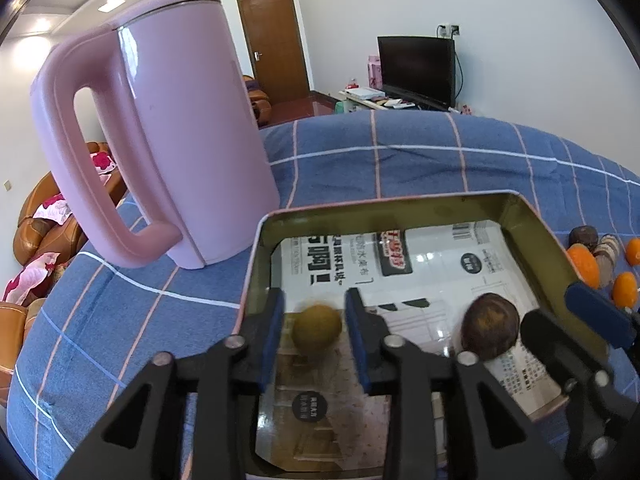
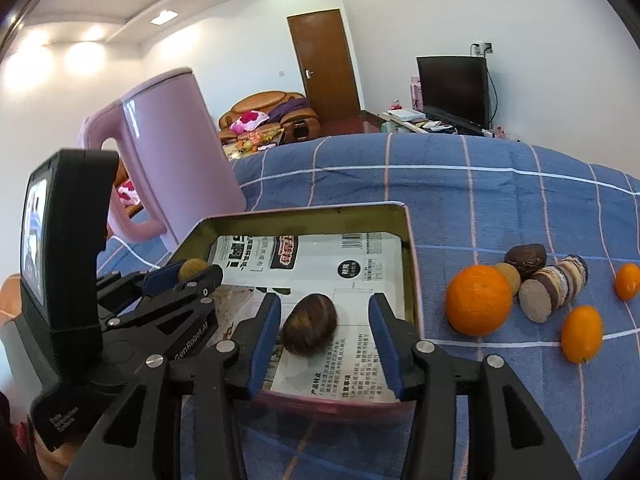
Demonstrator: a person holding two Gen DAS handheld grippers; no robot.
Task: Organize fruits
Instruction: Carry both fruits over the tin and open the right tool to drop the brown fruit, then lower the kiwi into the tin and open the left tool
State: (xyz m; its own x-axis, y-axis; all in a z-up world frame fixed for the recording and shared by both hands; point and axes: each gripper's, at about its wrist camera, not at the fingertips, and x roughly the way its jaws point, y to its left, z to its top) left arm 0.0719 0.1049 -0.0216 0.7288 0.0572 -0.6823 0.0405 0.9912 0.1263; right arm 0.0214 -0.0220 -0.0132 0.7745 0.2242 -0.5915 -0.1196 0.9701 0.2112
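A small round yellow-brown fruit [image 1: 317, 333] is seen inside a rectangular metal tin [image 1: 400, 203] whose floor is lined with printed glossy paper. The fruit lies between the blue pads of the left claw [image 1: 315, 338], which are parted with a gap visible on each side, so nothing is pinched. Its outline is blurred. Just to the right in the same tin rests a dark brown oval fruit [image 2: 310, 329], placed between the pads of the right claw [image 2: 325, 338]; these are spread wider than the fruit and do not press on it.

The tin stands on a surface draped with a blue checked cloth [image 2: 480, 192]. Outside the tin, to its right, a large round orange [image 2: 479, 300] is laid on the cloth beside a brown sliced roll-shaped item [image 2: 554, 286], a dark wrinkled fruit [image 2: 525, 260] and two small orange kumquat-like fruits [image 2: 582, 334]. To the left of the tin a tall pink plastic kettle [image 1: 192, 128] with a looped handle is stood upright.
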